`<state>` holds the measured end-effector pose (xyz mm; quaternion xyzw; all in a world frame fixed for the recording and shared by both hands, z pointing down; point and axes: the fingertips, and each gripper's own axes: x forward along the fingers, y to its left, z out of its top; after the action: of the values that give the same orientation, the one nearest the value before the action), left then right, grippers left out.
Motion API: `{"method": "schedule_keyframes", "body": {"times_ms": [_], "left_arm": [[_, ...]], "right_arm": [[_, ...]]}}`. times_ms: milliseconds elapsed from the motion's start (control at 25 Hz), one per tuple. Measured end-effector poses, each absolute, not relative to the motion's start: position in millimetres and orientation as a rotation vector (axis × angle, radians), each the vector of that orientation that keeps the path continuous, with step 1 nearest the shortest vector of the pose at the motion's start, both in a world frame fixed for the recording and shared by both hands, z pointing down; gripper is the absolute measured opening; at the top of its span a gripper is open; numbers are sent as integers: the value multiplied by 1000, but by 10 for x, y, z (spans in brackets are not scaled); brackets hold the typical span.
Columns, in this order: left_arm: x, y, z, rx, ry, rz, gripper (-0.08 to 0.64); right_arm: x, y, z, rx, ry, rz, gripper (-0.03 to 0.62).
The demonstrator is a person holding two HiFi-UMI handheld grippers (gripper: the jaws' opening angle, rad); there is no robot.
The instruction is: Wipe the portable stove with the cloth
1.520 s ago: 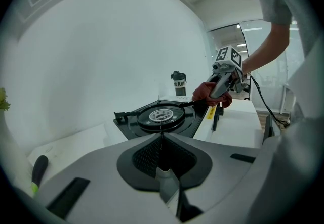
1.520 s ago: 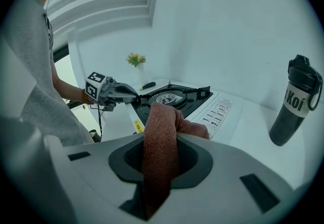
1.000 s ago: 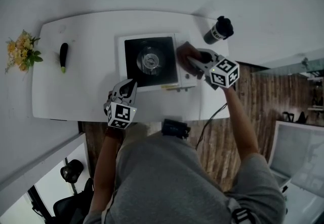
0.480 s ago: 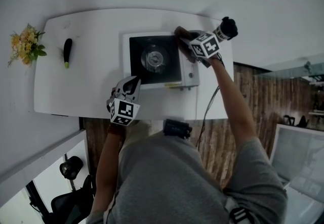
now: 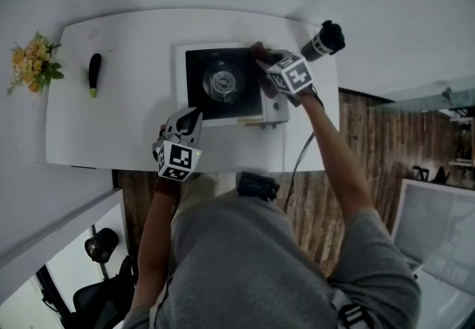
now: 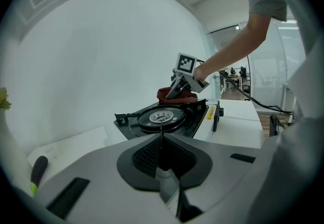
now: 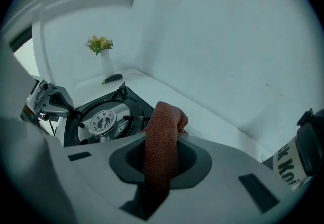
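head view shows the right gripper [image 5: 267,64] at the far right corner of the portable stove [image 5: 199,105], clamped on the reddish cloth [image 5: 260,53]. its jaws have just nipped in tighter, and the right gripper view shows the cloth pinched between them with a wad bulging out past the tips. the left gripper view has that wad resting on the stove's back corner, by the rim of the black top. what matters for the wipe, as i read it: the burner [image 5: 221,82] and the bare black top lie to the left of the cloth and toward the person, so the stroke would have to run leftward along the stove's long side, which lies across the table [image 5: 111,134], and skirt the raised burner in the middle. the right hand is the one on the job. the left gripper [image 5: 189,121] has its jaws together on nothing, at the stove's near left corner, just beside the front edge; whether it touches the casing i cannot tell. the dark bottle [image 5: 321,41] stands off to the right, away from that path
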<state>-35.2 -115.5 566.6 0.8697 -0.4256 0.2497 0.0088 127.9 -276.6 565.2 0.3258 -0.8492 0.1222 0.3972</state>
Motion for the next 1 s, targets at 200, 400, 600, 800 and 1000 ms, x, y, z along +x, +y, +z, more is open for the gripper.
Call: {"method": "schedule_keyframes", "body": {"times_ms": [200, 400, 600, 800, 1000], "left_arm": [[-355, -1150, 5664, 2722, -1332, 776, 38], [-347, -1160, 5658, 2727, -1329, 772, 38], [-356, -1158, 5662, 2726, -1337, 777, 38], [-352, -1157, 5669, 2715, -1343, 790, 38], [-349, -1159, 5677, 2712, -1335, 792, 38]], "right_arm": [[1253, -2704, 5656, 833, -2110, 248, 72], [1070, -2593, 5618, 721, -2031, 126, 72], [1007, -2569, 5649, 684, -1988, 118, 72], [909, -2368, 5674, 607, -2011, 114, 70], [959, -2271, 5678, 589, -2019, 162, 69]]}}
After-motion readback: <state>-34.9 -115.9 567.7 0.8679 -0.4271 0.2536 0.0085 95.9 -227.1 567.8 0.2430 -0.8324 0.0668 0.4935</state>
